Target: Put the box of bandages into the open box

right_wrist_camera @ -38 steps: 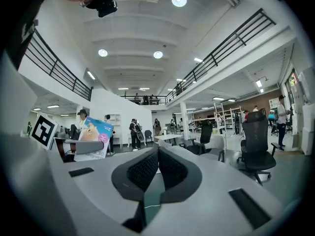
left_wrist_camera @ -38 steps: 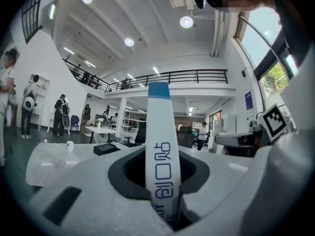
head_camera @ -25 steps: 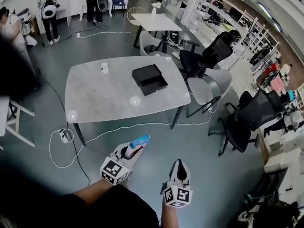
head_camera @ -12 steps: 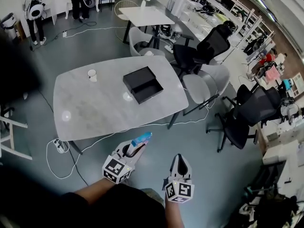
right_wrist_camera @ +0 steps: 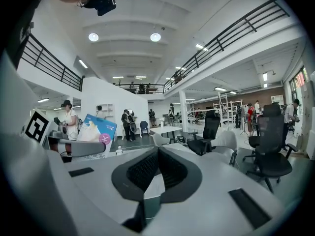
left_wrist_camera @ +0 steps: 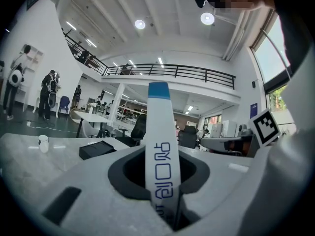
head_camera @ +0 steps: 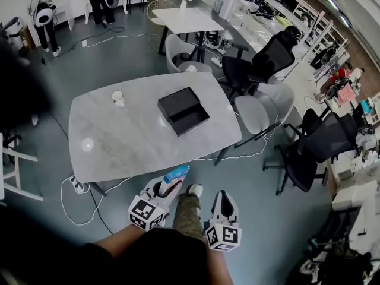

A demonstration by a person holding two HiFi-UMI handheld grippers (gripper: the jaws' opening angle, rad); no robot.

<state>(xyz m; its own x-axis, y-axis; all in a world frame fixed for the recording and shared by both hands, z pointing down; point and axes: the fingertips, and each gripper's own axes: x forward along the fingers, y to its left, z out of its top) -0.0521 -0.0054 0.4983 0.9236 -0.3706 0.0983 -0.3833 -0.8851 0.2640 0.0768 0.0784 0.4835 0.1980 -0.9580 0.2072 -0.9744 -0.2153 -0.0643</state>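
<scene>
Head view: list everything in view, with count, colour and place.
Table: one, grey, centre.
Open box: one, black, on the table's right part.
Cup: one, white, on the table's far left.
Office chairs: several, black and grey, right of the table.
Power strip: one, white, floor by the table's near-left corner.
Box of bandages: one, blue and white, in the left gripper.
Left gripper: one, white, shut on the bandages.
Right gripper: one, white, shut, empty.

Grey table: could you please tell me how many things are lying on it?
2. A cup stands near the table's far left corner; the open box lies right of centre, toward the far edge. Nothing else shows there.
</scene>
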